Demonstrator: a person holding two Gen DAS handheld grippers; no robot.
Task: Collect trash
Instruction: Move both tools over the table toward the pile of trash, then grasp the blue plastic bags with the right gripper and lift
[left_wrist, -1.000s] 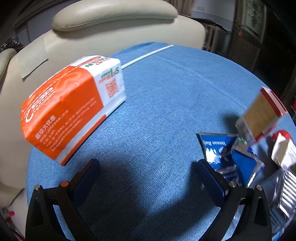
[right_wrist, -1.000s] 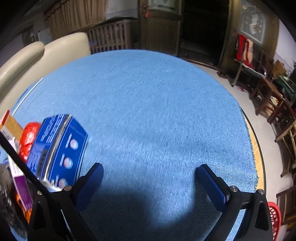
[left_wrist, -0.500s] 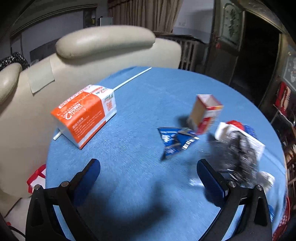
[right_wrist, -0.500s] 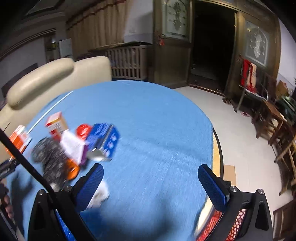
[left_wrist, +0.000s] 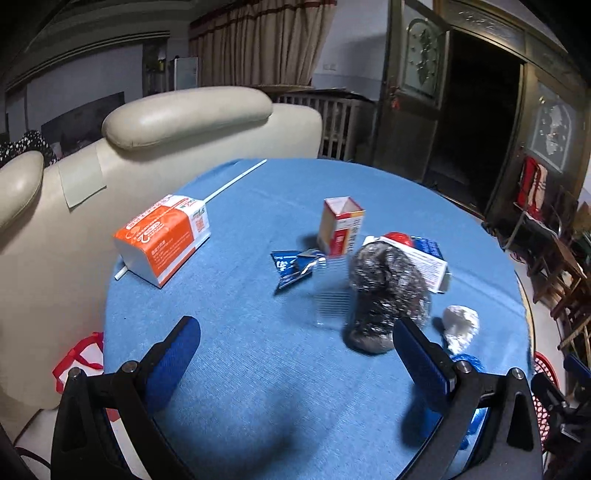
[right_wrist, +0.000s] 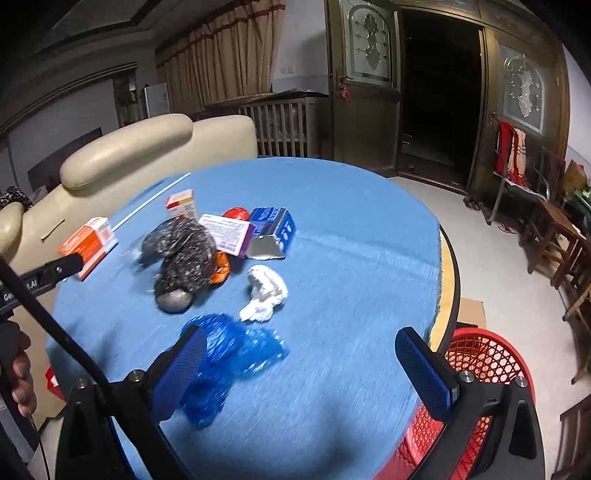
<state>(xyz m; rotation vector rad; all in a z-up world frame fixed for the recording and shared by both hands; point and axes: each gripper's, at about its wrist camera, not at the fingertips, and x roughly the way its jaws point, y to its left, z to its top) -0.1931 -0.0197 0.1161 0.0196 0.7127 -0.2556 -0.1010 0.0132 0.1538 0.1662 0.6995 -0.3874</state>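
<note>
Trash lies on a round table with a blue cloth (left_wrist: 258, 369) (right_wrist: 351, 258). An orange and white carton (left_wrist: 162, 240) (right_wrist: 90, 240) lies at the left. Near the middle are a small open box (left_wrist: 340, 229) (right_wrist: 181, 205), a torn blue wrapper (left_wrist: 291, 264), a crumpled dark foil bag (left_wrist: 384, 291) (right_wrist: 181, 254), a purple-edged white box (right_wrist: 225, 230), a blue box (right_wrist: 271, 230), a white tissue wad (left_wrist: 460, 326) (right_wrist: 264, 291) and a blue plastic bag (right_wrist: 229, 358). My left gripper (left_wrist: 295, 365) and right gripper (right_wrist: 301, 373) hover open and empty above the near edge.
A red mesh basket (right_wrist: 484, 362) stands on the floor beside the table at the right. A cream sofa (left_wrist: 166, 140) backs the table on the left. Wooden chairs (right_wrist: 554, 236) stand by the right wall. A white straw (left_wrist: 236, 181) lies at the far left edge.
Both grippers have pulled back and up from the table, so the whole pile of trash and the red basket have come into view. Both stay open.
</note>
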